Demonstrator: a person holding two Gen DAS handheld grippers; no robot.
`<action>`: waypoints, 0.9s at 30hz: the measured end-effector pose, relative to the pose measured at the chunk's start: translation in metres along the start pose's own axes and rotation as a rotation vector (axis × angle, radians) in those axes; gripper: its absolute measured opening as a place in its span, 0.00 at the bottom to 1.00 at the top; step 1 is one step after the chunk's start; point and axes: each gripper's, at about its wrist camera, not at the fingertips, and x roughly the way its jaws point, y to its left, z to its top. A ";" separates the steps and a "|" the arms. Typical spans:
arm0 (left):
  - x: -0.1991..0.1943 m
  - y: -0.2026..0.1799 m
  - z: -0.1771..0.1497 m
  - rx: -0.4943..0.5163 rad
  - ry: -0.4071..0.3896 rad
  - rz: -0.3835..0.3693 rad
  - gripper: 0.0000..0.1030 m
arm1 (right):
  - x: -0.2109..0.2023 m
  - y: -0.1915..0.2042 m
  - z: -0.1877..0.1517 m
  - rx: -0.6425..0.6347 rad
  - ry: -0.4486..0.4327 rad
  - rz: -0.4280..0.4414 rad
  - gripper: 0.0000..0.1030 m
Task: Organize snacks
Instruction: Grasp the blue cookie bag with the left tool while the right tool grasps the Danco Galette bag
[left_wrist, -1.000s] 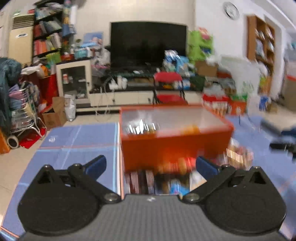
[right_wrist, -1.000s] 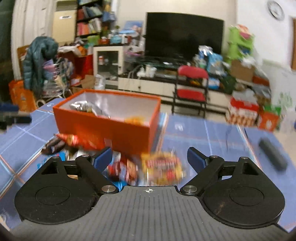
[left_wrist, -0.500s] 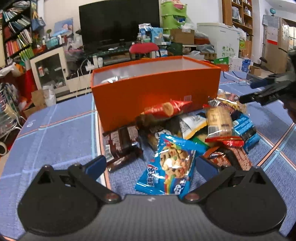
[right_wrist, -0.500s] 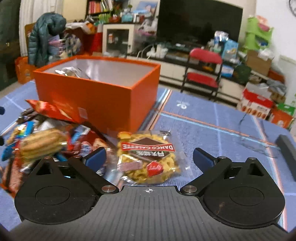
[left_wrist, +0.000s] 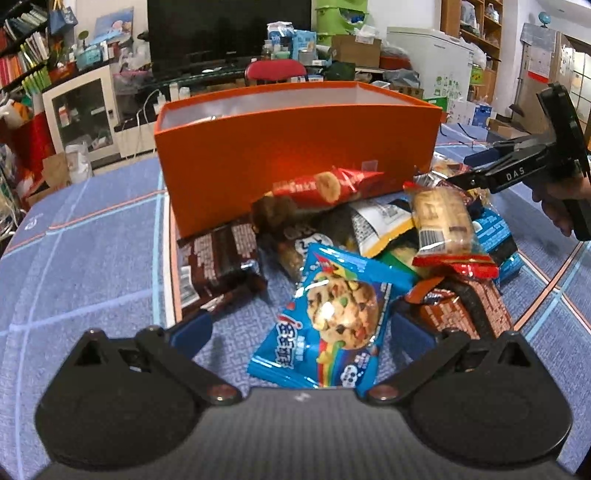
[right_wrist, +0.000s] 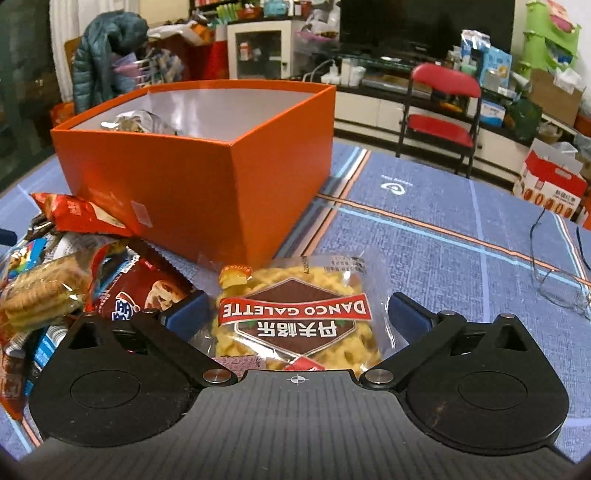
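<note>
An open orange box (left_wrist: 295, 144) stands on the blue tablecloth, with a pile of snack packets in front of it. My left gripper (left_wrist: 301, 326) is open, its jaws on either side of a blue cookie packet (left_wrist: 332, 317) lying on the cloth. My right gripper (right_wrist: 297, 314) is open around a clear Danco Galette packet (right_wrist: 295, 317) beside the box (right_wrist: 192, 166). The right gripper also shows in the left wrist view (left_wrist: 476, 170), at the pile's right edge. A silver packet (right_wrist: 140, 122) lies inside the box.
The pile holds a brown chocolate packet (left_wrist: 218, 258), a red banana-snack packet (left_wrist: 325, 184), a biscuit pack (left_wrist: 439, 225) and a red-brown packet (right_wrist: 147, 291). Eyeglasses (right_wrist: 557, 280) lie on the cloth at the right. A red chair (right_wrist: 439, 110) stands behind the table.
Both grippers have dropped lower and moved in toward the snack pile. The cookie packet now sits between the left jaws and the galette packet between the right jaws.
</note>
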 end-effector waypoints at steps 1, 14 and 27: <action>0.001 0.000 0.001 0.007 -0.004 0.002 0.99 | 0.001 0.000 0.000 -0.008 0.000 0.000 0.92; 0.014 -0.009 0.006 0.029 0.038 -0.037 0.86 | -0.013 -0.003 -0.012 0.054 0.037 0.005 0.91; -0.005 -0.029 -0.006 -0.002 0.066 -0.120 0.81 | -0.061 0.022 -0.048 0.167 0.049 -0.129 0.92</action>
